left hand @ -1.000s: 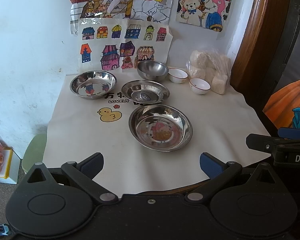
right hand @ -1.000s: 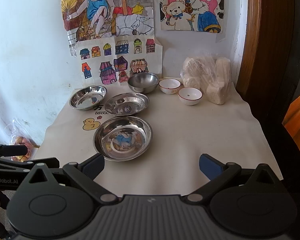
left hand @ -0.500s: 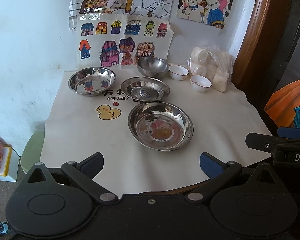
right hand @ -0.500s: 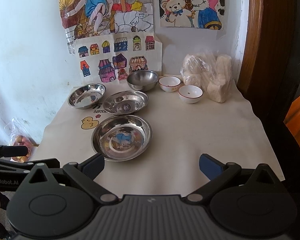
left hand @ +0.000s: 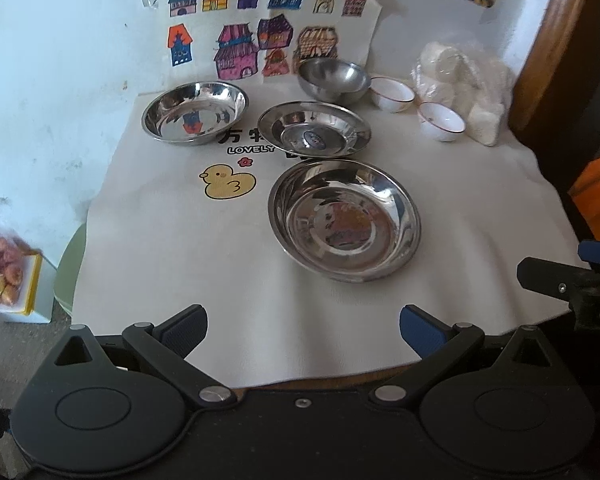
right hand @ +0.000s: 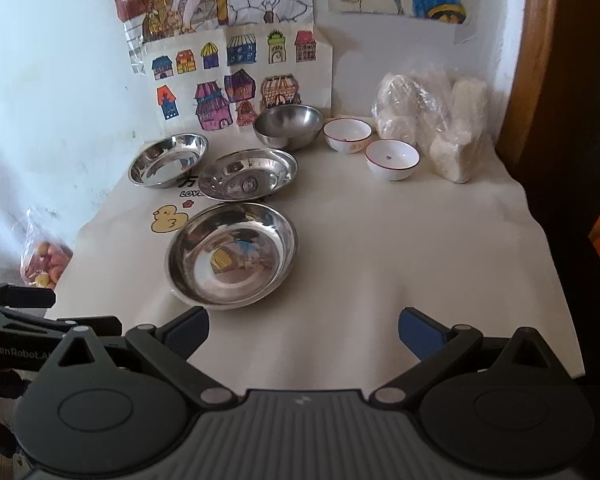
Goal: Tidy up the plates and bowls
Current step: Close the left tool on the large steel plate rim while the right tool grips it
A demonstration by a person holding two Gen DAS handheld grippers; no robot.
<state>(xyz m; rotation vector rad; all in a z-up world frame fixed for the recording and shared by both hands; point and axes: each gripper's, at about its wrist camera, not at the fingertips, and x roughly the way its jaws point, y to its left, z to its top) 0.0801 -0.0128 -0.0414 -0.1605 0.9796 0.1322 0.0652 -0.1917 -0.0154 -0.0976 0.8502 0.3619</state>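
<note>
Three shallow steel plates lie on the white cloth: a near one [left hand: 344, 220] [right hand: 232, 254], a middle one [left hand: 314, 128] [right hand: 248, 174] and a far left one [left hand: 195, 112] [right hand: 168, 159]. A deep steel bowl [left hand: 334, 80] [right hand: 289, 125] stands at the back. Two white bowls with red rims [left hand: 392, 94] [left hand: 441, 121] [right hand: 347, 135] [right hand: 392, 159] stand to its right. My left gripper [left hand: 303, 330] is open and empty at the near table edge. My right gripper [right hand: 303, 330] is open and empty, to the right of the near plate.
A clear bag of white pieces [left hand: 466, 88] [right hand: 432, 120] sits at the back right by a wooden frame [right hand: 540, 60]. Drawings hang on the wall behind. A bag of fruit [left hand: 2, 274] lies low to the left of the table.
Both grippers have moved forward toward the table and tilted down a little; the dishes look larger. Nothing on the table has moved.
</note>
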